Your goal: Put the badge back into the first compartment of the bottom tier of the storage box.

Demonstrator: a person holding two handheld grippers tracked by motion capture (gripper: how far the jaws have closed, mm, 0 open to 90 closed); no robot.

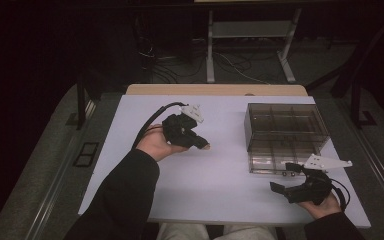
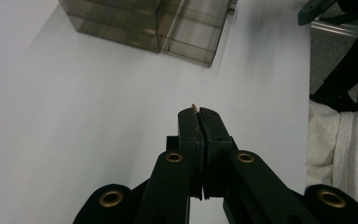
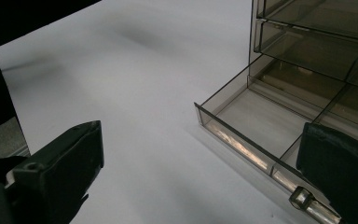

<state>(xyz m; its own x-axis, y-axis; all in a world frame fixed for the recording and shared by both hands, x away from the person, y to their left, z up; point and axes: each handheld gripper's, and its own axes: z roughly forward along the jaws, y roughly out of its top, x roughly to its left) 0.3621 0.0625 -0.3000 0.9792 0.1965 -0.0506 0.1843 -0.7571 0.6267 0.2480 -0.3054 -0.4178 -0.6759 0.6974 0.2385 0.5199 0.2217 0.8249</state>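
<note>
My left gripper [image 1: 201, 145] is held above the middle of the white table [image 1: 190, 185], pointing right toward the box. In the left gripper view its jaws [image 2: 199, 112] are pressed together, with a tiny brass-coloured piece [image 2: 194, 107] poking out at their tip. A smoky clear drawer box [image 1: 285, 125] stands at the right, its bottom drawer [image 1: 272, 162] pulled out toward me. My right gripper [image 1: 286, 177] is open just in front of that drawer. In the right gripper view one finger [image 3: 340, 163] sits over the drawer's front wall [image 3: 235, 140] and the other is off to the left.
The box [image 2: 144, 23] and its drawer [image 2: 198, 35] lie ahead in the left gripper view, with bare table between. The drawer's compartments [image 3: 265, 119] look bare. A small metal handle [image 3: 303, 197] sits on the drawer front. The table's near edge runs by my right hand [image 1: 325, 205].
</note>
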